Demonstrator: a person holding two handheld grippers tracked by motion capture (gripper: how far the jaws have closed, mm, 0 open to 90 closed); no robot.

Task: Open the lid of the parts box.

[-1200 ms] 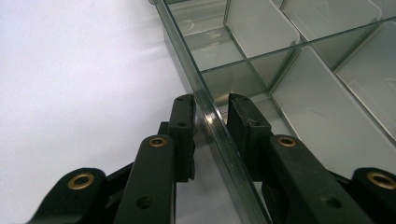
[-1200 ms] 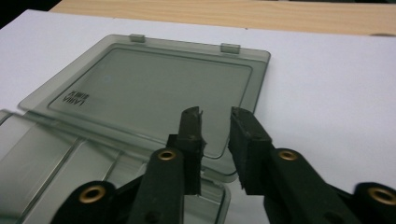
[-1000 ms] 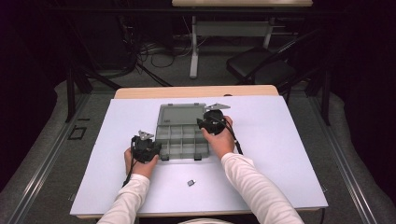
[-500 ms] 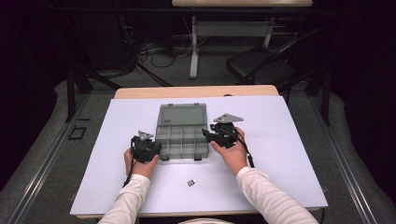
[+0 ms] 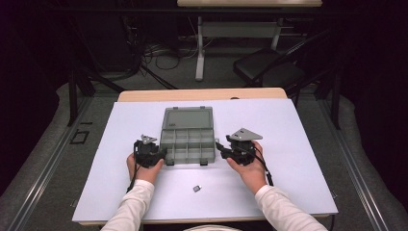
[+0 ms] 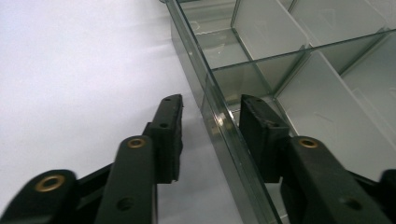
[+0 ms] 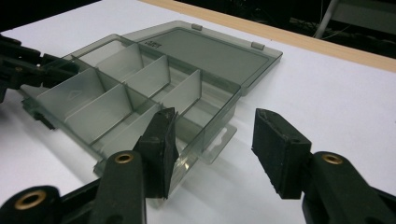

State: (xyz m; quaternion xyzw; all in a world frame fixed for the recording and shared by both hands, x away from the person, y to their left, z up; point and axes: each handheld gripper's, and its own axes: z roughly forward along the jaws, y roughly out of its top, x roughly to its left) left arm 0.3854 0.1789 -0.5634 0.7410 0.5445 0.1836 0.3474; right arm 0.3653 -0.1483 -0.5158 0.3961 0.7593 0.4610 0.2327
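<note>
Wooden table (image 5: 202, 94), frame centre, mostly covered by a white sheet (image 5: 312, 144); bare wood strip along the far edge only. On the sheet: open grey compartment box (image 5: 187, 141) just left of centre, lid (image 5: 187, 118) folded back flat toward the top of the frame. Small dark part (image 5: 197, 188) lies alone below the box, near the bottom edge.

left tongs (image 5: 161, 155) at open organizer box (image 5: 187, 137) | right tongs (image 5: 220, 148) beside | small part (image 5: 197, 188) nearer
</note>
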